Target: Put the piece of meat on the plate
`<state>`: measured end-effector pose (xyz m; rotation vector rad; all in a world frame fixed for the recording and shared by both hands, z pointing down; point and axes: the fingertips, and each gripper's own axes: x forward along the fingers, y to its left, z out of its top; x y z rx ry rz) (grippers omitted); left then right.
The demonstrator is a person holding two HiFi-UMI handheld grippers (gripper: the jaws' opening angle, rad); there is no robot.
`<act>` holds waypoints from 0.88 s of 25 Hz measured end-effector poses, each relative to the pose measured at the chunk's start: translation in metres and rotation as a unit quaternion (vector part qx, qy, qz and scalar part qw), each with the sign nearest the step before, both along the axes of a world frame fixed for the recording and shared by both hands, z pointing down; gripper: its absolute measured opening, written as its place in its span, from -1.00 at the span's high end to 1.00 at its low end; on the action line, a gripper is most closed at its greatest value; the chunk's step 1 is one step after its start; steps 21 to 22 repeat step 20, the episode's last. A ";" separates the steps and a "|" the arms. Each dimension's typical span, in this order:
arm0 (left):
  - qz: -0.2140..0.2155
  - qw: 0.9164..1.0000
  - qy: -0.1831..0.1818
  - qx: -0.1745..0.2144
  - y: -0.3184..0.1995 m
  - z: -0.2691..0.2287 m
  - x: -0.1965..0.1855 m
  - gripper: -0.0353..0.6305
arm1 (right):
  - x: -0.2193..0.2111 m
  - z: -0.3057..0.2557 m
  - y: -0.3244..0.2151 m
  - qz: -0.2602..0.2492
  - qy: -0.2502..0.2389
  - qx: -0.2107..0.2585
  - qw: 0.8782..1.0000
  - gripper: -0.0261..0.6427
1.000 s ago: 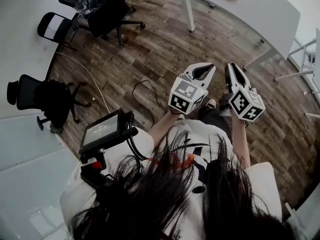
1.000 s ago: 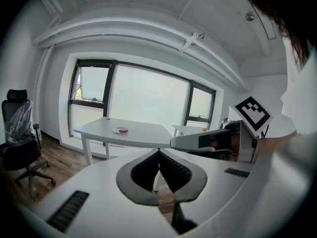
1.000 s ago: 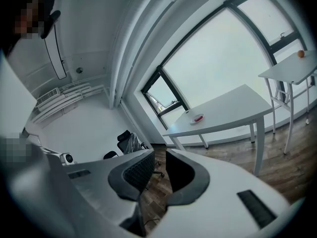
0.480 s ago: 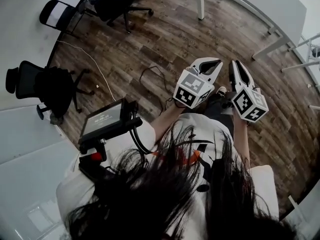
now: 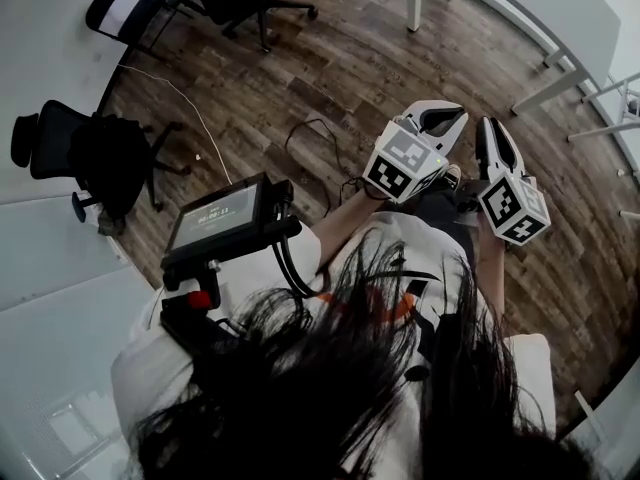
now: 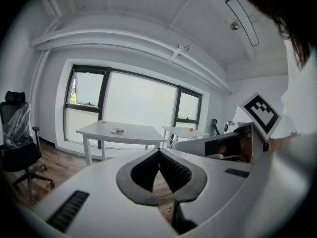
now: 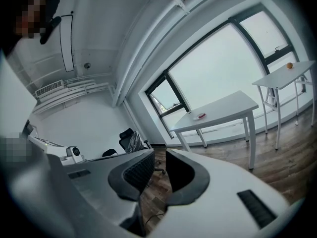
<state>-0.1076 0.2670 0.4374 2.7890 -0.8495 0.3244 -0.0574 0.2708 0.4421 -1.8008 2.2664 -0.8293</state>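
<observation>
A small white plate (image 6: 117, 130) with a red piece of meat (image 6: 118, 130) on it sits far off on a white table (image 6: 130, 133) by the window. The right gripper view shows the same plate (image 7: 200, 116) on that table (image 7: 225, 109). My left gripper (image 6: 159, 151) is held level in the air, its jaws shut with nothing between them. My right gripper (image 7: 158, 155) is beside it, also shut and holding nothing. In the head view both grippers, left (image 5: 452, 116) and right (image 5: 492, 124), are in front of the person, above the wooden floor.
A second white table (image 7: 282, 78) with a small orange thing (image 7: 290, 65) stands to the right of the first. Black office chairs (image 5: 95, 163) and a loose cable (image 5: 310, 158) lie to the left on the floor. A screen device (image 5: 222, 218) hangs at the person's chest.
Both grippers have moved up and to the right in the head view. The white table has slid toward the top edge, and the plate has left that view.
</observation>
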 end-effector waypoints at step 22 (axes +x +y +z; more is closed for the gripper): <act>0.014 1.000 -0.013 0.002 0.019 -0.002 0.011 0.88 | 0.011 -0.003 0.021 0.009 -0.005 0.004 1.000 0.69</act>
